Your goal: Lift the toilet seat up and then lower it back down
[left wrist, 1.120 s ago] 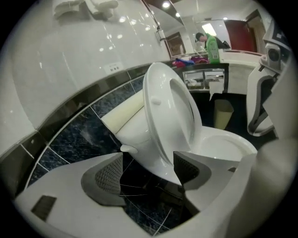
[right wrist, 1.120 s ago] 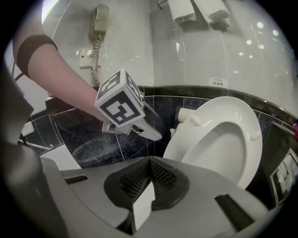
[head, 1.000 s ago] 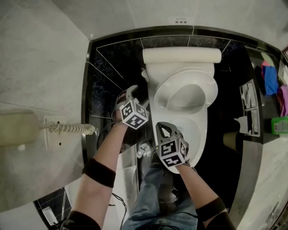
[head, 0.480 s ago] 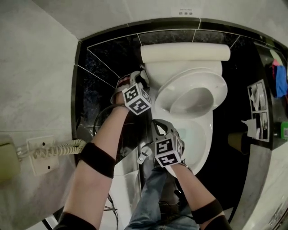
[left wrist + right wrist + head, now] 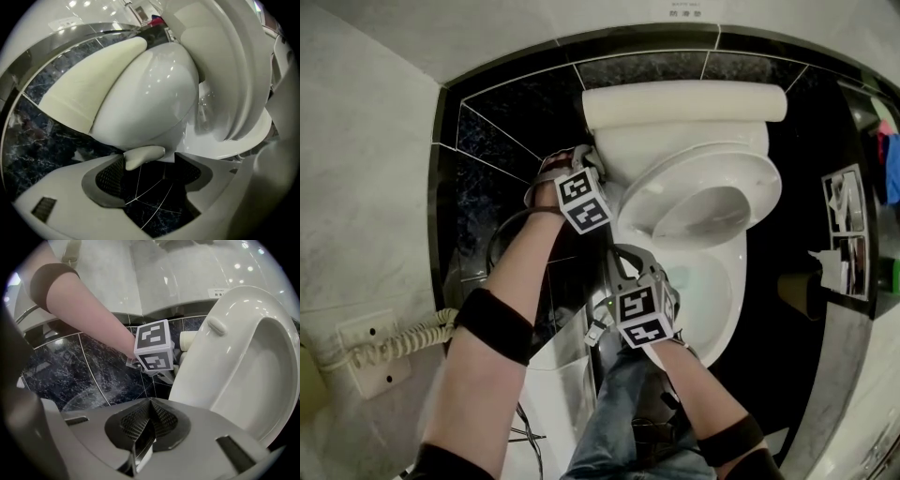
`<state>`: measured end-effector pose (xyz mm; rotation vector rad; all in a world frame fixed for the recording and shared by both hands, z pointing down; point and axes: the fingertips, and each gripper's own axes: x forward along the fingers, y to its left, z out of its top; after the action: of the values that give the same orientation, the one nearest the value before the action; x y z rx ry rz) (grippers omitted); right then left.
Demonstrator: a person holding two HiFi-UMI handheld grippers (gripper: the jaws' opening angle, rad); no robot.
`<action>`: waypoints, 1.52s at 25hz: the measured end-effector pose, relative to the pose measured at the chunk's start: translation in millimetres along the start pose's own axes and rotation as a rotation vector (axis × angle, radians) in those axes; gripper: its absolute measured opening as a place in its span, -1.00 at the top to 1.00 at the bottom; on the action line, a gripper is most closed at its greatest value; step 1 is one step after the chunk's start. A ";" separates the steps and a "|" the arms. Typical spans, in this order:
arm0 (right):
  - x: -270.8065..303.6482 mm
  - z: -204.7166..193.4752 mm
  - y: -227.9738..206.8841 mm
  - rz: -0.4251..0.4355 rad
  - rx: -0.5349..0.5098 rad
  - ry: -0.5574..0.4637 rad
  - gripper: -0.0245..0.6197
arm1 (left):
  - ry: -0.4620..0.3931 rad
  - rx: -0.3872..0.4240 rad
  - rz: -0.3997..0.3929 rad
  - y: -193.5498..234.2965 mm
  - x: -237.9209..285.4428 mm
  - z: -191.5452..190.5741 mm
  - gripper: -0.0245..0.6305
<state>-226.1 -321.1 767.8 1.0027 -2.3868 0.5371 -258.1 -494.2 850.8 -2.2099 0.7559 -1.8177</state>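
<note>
Toilet seat (image 5: 661,199) shown part-raised and tilted over the bowl (image 5: 712,300), with its hinge end at the cistern (image 5: 684,103) and its long axis running from there toward the viewer. What props it at this angle cannot be told; neither gripper is clamped on it.

Right gripper (image 5: 623,260): the jaws are brought fully together with nothing between them. In the right gripper view the underside of the seat fills the right half and rises steeply just beside the jaw tips. The seat is thus placed to the right of this gripper and slightly ahead of it, and its left rim is nearer to this gripper than to the other.

Left gripper (image 5: 581,161): the jaws are held apart. It is set further back, against the left flank of the cistern. In the left gripper view a small cream lever (image 5: 143,156) is seen at the jaw tips, by the pad at that view's left. The seat appears only at the far right, well off the jaw line. Dark marbled tiles (image 5: 516,141) are seen behind.

Judgement: the task is taken to be in mid-course, the seat being neither fully up nor down. Whichever way it is moved next, the work is likely to fall to the right gripper, applied rightward against the rim, across the long axis.
</note>
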 end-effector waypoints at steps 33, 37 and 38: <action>6.6 -23.8 -2.9 -0.002 0.036 0.028 0.89 | 0.047 0.019 0.111 9.3 19.2 -10.3 0.57; 2.6 -23.5 -5.5 -0.009 0.037 0.027 0.89 | 0.055 0.014 0.119 9.1 19.8 -9.7 0.56; 1.4 -23.1 -5.5 -0.009 0.036 0.026 0.89 | 0.059 0.016 0.123 9.0 19.5 -10.1 0.55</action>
<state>-216.3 -313.3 788.0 1.0156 -2.3567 0.5885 -267.8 -509.6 866.0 -2.0590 0.8652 -1.8294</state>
